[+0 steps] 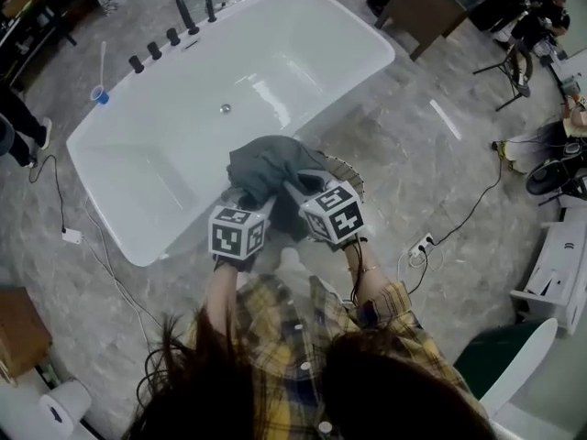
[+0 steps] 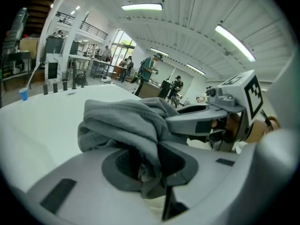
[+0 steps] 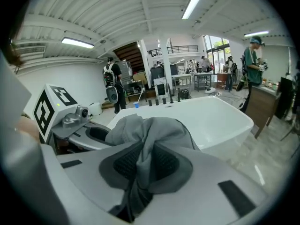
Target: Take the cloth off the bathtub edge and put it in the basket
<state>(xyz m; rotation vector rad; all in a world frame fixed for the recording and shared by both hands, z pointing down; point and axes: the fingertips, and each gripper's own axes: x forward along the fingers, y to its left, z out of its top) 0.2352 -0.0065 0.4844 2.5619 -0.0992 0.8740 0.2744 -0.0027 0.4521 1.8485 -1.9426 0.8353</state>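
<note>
While pinched in left gripper point(image 2: 149, 167), right gripper point(image 3: 142, 165); cloth point(image 1: 264, 165) above bathtub point(image 1: 174, 136)

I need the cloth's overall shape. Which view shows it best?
The head view: the whole grey cloth is bunched between the left gripper and right gripper, by the bathtub edge. Each gripper view shows mainly the folds clamped in its own jaws.

Matt grey cloth point(image 1: 266, 168), glossy white bathtub point(image 1: 303, 58)

Open floor point(image 1: 413, 168) right of bathtub point(image 1: 293, 44)
</note>
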